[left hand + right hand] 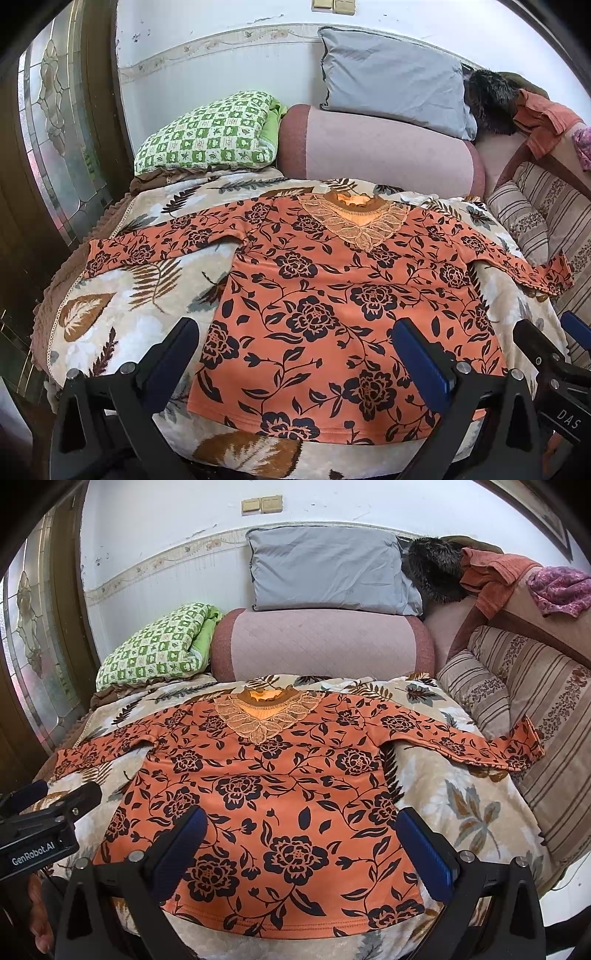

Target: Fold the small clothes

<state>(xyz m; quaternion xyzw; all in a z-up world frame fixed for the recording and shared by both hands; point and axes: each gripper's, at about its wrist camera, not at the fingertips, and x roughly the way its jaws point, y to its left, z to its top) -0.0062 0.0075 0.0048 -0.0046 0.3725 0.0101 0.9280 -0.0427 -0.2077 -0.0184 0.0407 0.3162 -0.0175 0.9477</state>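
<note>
Nearest the left wrist camera, the left gripper (295, 339) hangs above the near edge of the bed with its blue-padded jaws spread wide and nothing between them; the lower left part of the orange floral top (332, 295) lies below the gap, its left side edge just inside the left finger and its hem close under the jaws. The right gripper (301, 829) is likewise wide open and empty, poised over the lower right part of the same top (266, 786), with the hem just below its fingers and the right side edge running beneath the right finger. Each gripper shows at the edge of the other's view. The top lies flat and face up on a leaf-patterned blanket (461, 805), hem toward the cameras, lace collar at the far end and both long sleeves stretched out sideways; the right sleeve cuff reaches onto a striped cushion (546, 738). Beyond the collar sit a pink bolster (321, 642) and a green checked quilt (155, 653) at its left, with a grey pillow (328, 572) propped against the white wall behind.
</note>
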